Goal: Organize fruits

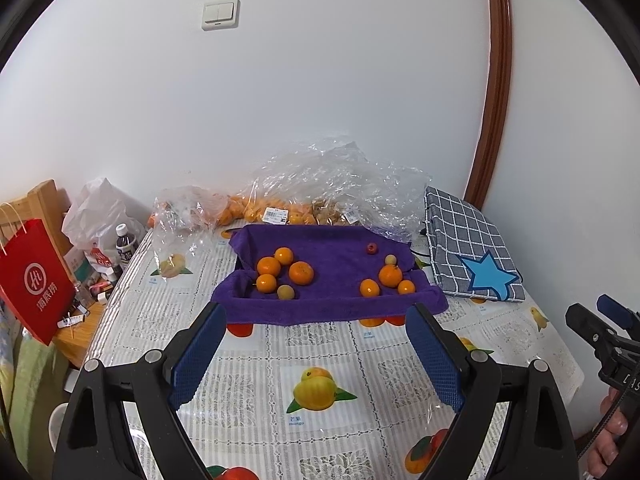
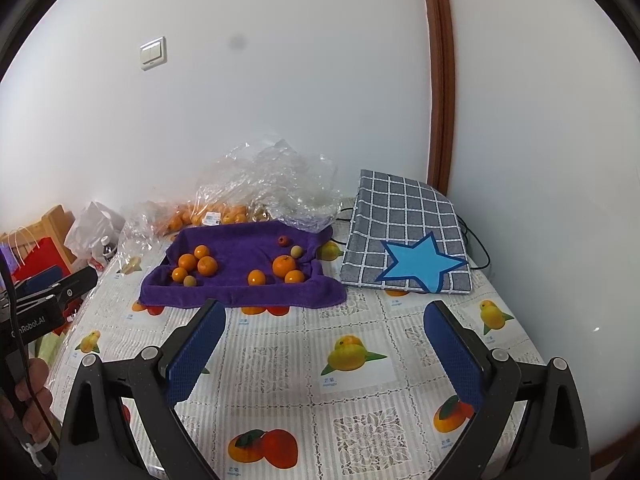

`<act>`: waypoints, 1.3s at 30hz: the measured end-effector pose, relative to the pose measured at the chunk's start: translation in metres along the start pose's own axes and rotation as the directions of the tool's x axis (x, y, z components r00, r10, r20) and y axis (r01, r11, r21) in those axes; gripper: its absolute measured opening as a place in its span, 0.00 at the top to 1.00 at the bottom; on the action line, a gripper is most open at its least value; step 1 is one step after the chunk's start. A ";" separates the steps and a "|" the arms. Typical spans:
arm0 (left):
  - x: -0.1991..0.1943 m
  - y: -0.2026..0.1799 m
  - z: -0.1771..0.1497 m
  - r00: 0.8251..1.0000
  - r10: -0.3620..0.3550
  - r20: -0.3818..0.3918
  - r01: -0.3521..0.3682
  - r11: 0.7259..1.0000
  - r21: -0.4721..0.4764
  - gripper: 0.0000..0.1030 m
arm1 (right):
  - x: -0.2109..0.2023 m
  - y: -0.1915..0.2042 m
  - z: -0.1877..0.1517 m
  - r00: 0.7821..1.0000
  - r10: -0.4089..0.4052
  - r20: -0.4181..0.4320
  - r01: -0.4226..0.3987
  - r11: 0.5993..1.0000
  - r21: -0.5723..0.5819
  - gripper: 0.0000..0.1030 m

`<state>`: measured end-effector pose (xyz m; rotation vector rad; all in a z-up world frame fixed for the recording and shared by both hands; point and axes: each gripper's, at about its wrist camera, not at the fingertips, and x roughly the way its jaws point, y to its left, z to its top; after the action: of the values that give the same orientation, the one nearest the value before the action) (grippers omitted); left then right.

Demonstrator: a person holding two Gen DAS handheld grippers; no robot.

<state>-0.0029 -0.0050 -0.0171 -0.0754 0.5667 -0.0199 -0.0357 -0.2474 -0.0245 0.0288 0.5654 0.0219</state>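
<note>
A purple towel (image 1: 332, 304) (image 2: 240, 292) lies on the table and bears two groups of fruit. The left group (image 1: 280, 270) (image 2: 196, 266) has several oranges and one pale yellow-green fruit. The right group (image 1: 386, 280) (image 2: 284, 270) has three oranges, a pale fruit and a small red fruit (image 1: 372, 248) (image 2: 283, 240). My left gripper (image 1: 316, 320) is open and empty, in front of the towel. My right gripper (image 2: 326, 316) is open and empty, nearer than the towel and to its right. Each gripper shows at the edge of the other's view.
Clear plastic bags of oranges (image 1: 280, 204) (image 2: 224, 212) lie behind the towel against the wall. A checked grey cloth with a blue star (image 1: 472, 256) (image 2: 404, 240) lies at right. A red paper bag (image 1: 32, 280), bottles and clutter stand off the table's left edge.
</note>
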 end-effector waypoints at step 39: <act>-0.001 0.005 -0.001 1.000 -0.010 0.001 0.010 1.000 -0.003 0.12 | -0.008 0.004 0.000 0.999 0.005 0.033 -0.005 1.000 -0.006 0.04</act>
<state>-0.0040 0.0000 -0.0176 -0.0809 0.5655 -0.0287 -0.0425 -0.2436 -0.0198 0.0248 0.5326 0.0278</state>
